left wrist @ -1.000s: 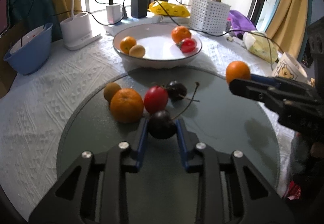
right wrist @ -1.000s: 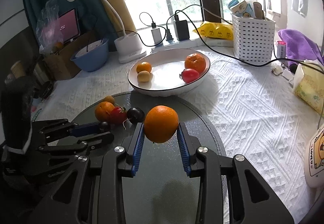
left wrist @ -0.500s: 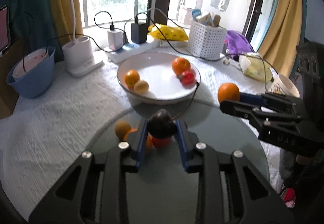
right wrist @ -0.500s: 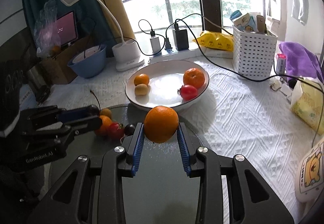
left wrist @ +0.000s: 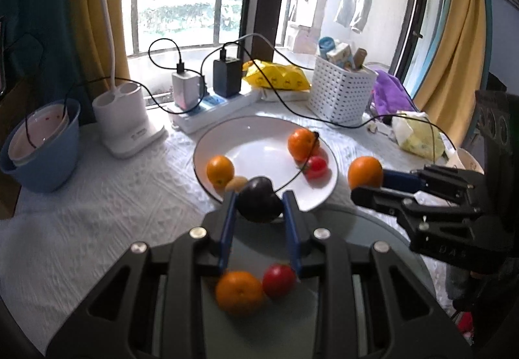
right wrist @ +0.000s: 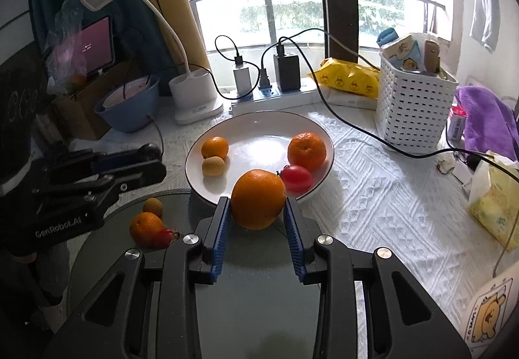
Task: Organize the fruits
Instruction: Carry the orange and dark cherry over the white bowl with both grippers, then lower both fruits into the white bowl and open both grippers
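A dark purple cherry (left wrist: 258, 198) sits between blue pads (left wrist: 227, 226). Ahead, the white plate (right wrist: 246, 128) has a dark rim; beyond it stands a white lattice-patterned basket (right wrist: 412, 106) and yellow curtains (left wrist: 454, 34).

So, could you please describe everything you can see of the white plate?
The white plate is a wide, shallow, glossy dish with a thin dark rim, ceramic by its look. It sits upright on the white textured tablecloth, in front of the power strip. It holds two oranges, a small yellowish fruit and a red fruit. A black cable crosses it in the left wrist view. Neither claw touches it.
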